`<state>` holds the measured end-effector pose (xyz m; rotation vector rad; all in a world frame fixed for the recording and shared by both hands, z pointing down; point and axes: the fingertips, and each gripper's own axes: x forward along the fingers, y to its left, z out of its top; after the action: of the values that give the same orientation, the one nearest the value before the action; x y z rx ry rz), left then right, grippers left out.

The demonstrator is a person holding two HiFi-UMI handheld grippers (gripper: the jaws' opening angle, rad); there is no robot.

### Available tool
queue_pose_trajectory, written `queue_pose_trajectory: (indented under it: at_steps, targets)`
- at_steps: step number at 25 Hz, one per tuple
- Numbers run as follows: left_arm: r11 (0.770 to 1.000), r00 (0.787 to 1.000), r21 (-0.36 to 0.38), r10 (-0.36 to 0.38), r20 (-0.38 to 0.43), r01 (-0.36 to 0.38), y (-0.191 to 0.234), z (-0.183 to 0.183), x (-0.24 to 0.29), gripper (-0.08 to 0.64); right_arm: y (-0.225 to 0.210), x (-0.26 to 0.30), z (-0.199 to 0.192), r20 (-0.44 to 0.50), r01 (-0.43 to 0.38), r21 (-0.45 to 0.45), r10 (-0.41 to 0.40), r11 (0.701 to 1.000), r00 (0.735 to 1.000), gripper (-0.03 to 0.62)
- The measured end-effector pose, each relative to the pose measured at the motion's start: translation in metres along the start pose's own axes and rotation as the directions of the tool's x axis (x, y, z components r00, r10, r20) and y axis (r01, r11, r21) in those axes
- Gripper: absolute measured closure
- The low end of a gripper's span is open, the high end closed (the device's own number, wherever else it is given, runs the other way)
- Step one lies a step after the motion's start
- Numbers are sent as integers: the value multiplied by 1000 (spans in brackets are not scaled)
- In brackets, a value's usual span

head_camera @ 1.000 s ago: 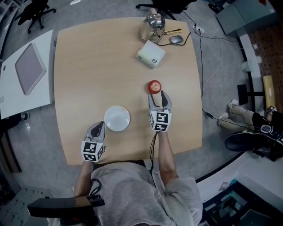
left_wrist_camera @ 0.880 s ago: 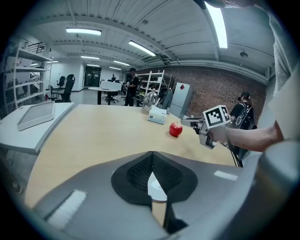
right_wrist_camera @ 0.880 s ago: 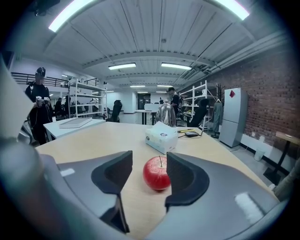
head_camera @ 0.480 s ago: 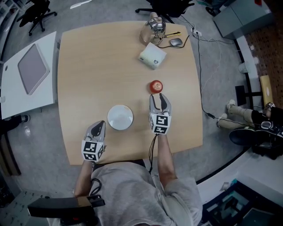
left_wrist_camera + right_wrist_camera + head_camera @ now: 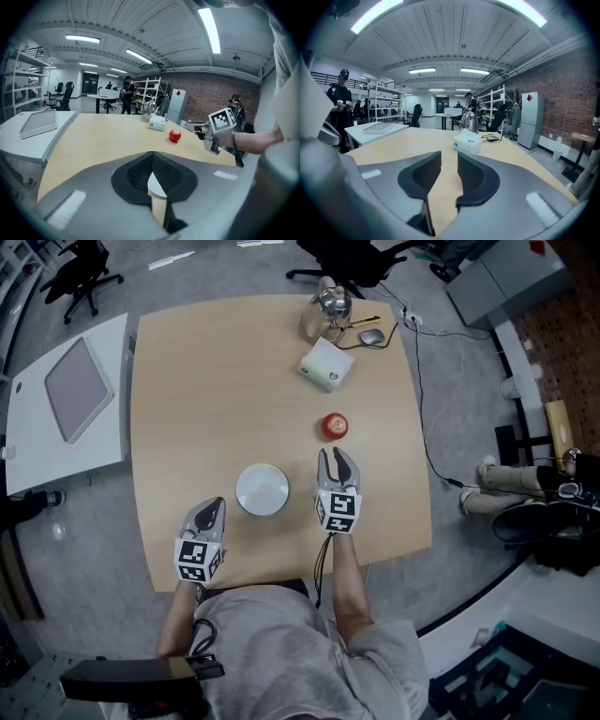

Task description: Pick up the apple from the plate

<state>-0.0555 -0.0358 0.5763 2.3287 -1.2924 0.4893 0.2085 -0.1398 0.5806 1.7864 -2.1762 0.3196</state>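
The small red round apple (image 5: 334, 426) is not sitting on the plate. It is resting on the big light wooden table (image 5: 187, 381), a little way in front of the right gripper (image 5: 336, 456) fingertips, with bare wood between them. Nothing is touching it.

The right gripper's two dark pads are standing a bit apart, and they have just been closing. Nothing is sitting between them, only table showing through the gap. The apple is not showing in the right gripper view at all, so the fingers are not lined up on it.

The round white plate (image 5: 262, 489) is lying just beside the right gripper, on its left side, and ahead of the left gripper (image 5: 212, 509) fingertips. Nothing is lying on it. I think the apple has already come off the plate, since it is sitting alone on the wood.

The left gripper's pads are pressing together on nothing. It is waiting near the table's close edge, probably because one gripper is enough for this job.

Far beyond the fingers, a white box (image 5: 326, 365) and a shiny metal kettle (image 5: 323, 306) are standing out of the way.
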Motion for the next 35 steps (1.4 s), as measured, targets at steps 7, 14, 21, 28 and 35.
queue_pose_trajectory:
  at_steps: [7,14,21,28,35]
  targets:
    - [1000,1000,10,-7,28,6,7,6,-14,540,24,-18,13,30,-7,0,7,1000,1000,526]
    - [1000,998,21,-14,59,13,11,13,-28,540,48,-39,24,56,-23,6,22,1000,998,571]
    - [999,997,30,-22,79,19,16,13,-45,540,72,-60,29,73,-34,14,33,999,997,584]
    - [999,995,36,-26,100,22,20,13,-61,540,97,-81,30,80,-52,25,50,998,996,584]
    - [999,992,40,-32,122,27,25,17,-76,540,120,-100,34,92,-64,19,62,998,994,584]
